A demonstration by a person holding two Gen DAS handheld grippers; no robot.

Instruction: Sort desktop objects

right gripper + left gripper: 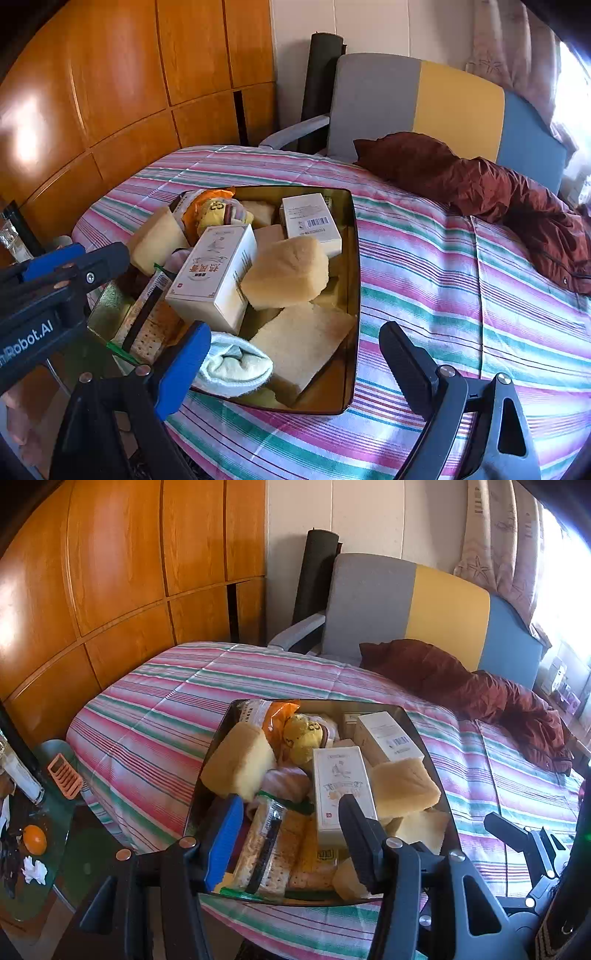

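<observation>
At the far left of the left wrist view, a glass side table (55,853) carried an orange (34,839), a crumpled tissue (35,870) and an orange ribbed holder (65,775), all well apart from the work.

Lower centre in that view, the left gripper (291,834) hovered over the near end of the tray (430,746), its jaws spread and pinching nothing, with a cracker packet (264,845) lying between and below them. It probably sat there to line up on one of the packed items.

The tray, dark and shallow, rested on the striped bedspread (147,716) at mid-frame and held the things to be sorted, heaped loosely: foam sponge blocks (402,786), a tall white carton (341,786) leaning on its neighbours, a barcoded white box (388,734), a yellow plush toy (303,738) and an orange snack bag (279,712) at the far end.

In the right wrist view, the right gripper (295,354) stood at the bottom over the tray's near right corner, jaws spread wide; a rolled white sock (236,363) lay just beside the blue-padded jaw, not gripped as far as could be told. A dark red jacket (480,184) lay crumpled at the right of the frame.
</observation>
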